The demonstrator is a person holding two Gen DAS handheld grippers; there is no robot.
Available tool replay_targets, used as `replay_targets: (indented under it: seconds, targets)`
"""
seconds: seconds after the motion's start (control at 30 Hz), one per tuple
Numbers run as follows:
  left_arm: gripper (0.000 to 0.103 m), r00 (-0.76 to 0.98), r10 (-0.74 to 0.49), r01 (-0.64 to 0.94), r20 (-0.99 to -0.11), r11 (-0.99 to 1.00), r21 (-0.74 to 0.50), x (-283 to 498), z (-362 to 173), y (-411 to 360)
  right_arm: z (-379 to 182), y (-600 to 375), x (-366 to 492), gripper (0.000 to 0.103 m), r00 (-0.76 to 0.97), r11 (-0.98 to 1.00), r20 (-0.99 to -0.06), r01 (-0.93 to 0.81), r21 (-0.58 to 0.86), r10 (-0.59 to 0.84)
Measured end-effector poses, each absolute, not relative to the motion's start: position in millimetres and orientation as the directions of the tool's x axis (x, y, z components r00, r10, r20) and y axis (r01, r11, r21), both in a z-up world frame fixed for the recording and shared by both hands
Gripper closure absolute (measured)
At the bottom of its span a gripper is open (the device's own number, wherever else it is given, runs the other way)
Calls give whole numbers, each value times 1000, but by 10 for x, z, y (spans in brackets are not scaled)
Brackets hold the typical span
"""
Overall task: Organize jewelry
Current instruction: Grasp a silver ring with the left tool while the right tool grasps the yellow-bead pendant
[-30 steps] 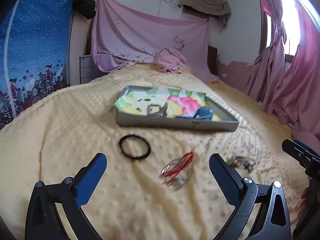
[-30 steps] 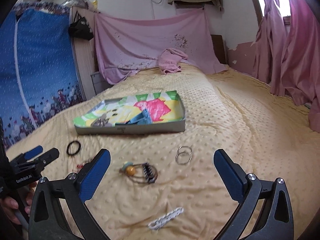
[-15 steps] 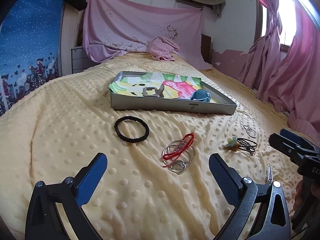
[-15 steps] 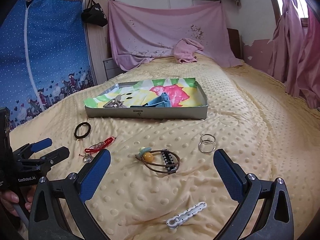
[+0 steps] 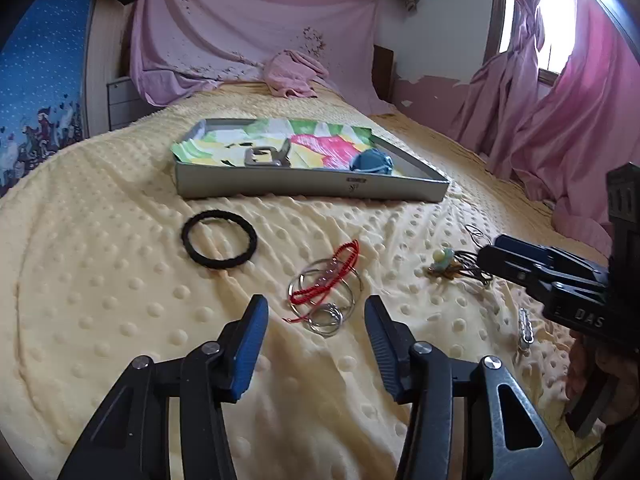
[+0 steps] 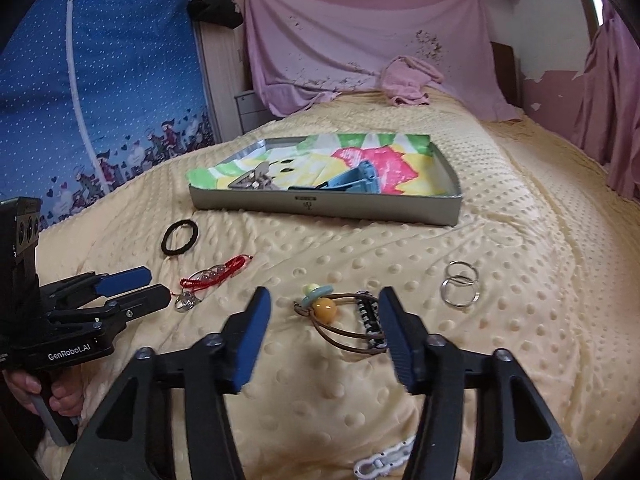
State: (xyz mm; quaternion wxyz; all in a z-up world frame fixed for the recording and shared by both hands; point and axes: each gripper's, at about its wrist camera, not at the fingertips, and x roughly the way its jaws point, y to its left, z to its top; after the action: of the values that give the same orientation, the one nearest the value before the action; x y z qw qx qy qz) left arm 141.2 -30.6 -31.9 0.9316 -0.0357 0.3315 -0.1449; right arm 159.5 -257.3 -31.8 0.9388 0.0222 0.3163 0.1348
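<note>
Jewelry lies on a yellow dotted bedspread. My left gripper (image 5: 316, 312) is open, its fingers on either side of a red cord bracelet with silver rings (image 5: 326, 288), just in front of it. My right gripper (image 6: 324, 306) is open around a brown hair tie with an orange bead (image 6: 340, 316). A black hair band (image 5: 219, 239) lies to the left. Two silver rings (image 6: 460, 282) lie at the right. A grey tray (image 5: 312, 189) with a colourful lining holds a grey clip (image 5: 266, 157) and a blue item (image 5: 372, 160).
A white clip (image 6: 384, 458) lies under my right gripper. The right gripper also shows in the left wrist view (image 5: 532, 264). A pink cloth (image 6: 408, 80) lies at the bed's head. Pink curtains (image 5: 560, 112) hang at the right.
Both grippers have moved forward and down toward the bedspread, and both have narrowed their opening. The left one now brackets the red bracelet, the right one the beaded hair tie.
</note>
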Motion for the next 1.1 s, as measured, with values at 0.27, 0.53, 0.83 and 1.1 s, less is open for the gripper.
replay_targets:
  seconds: [0.27, 0.53, 0.83, 1.1]
  targets:
    - [61, 679, -303, 243, -668, 952, -184, 1521, -459, -344, -473, -2450, 1778, 64, 709, 954, -644, -273, 124, 286]
    - [66, 653, -313, 226, -690, 950, -217, 1602, -531, -337, -620, -2417, 1925, 73, 674, 955, -680, -256, 152, 289]
    - [83, 651, -308, 212, -693, 951, -224, 1581, -535, -326, -639, -2424, 1907, 80, 679, 956, -675, -245, 159, 287]
    - [83, 648, -353, 241, -675, 936, -257, 1371, -448, -330, -550, -2442, 1708, 81, 690, 947, -651, -267, 178, 317]
